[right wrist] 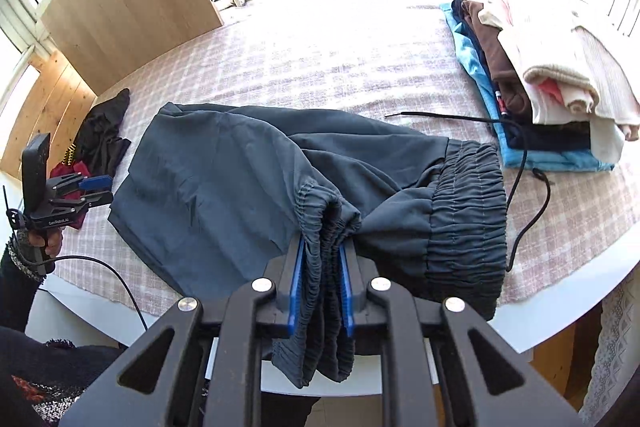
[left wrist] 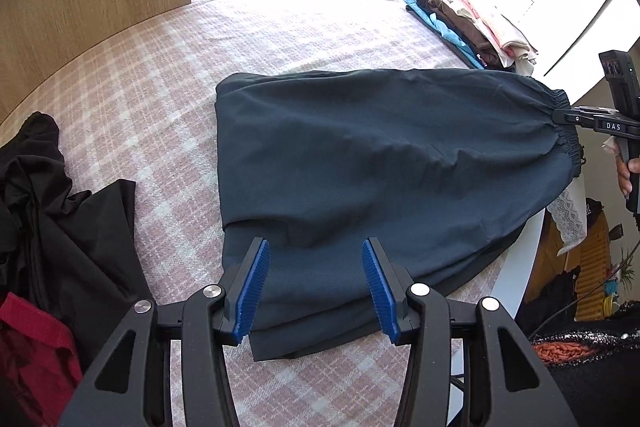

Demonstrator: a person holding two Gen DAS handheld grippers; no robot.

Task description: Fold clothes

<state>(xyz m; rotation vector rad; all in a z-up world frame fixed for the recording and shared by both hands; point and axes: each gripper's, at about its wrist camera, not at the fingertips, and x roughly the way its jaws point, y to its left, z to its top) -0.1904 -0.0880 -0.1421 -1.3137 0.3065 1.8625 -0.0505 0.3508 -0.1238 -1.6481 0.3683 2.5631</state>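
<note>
Dark teal elastic-waist trousers (right wrist: 248,183) lie folded lengthwise on the pink checked tablecloth (left wrist: 168,75) covering the table. The right gripper (right wrist: 322,291) is clamped on their gathered waistband. The left gripper (left wrist: 316,287) hovers wide apart above the leg end, holding nothing. Beside it sit crumpled black clothes (left wrist: 60,211); a folded clothes stack (right wrist: 552,83) lies beyond the waistband.

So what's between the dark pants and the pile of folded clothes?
A black drawstring cord lies across the checked cloth between the pants and folded pile, seen in the right wrist view.
</note>
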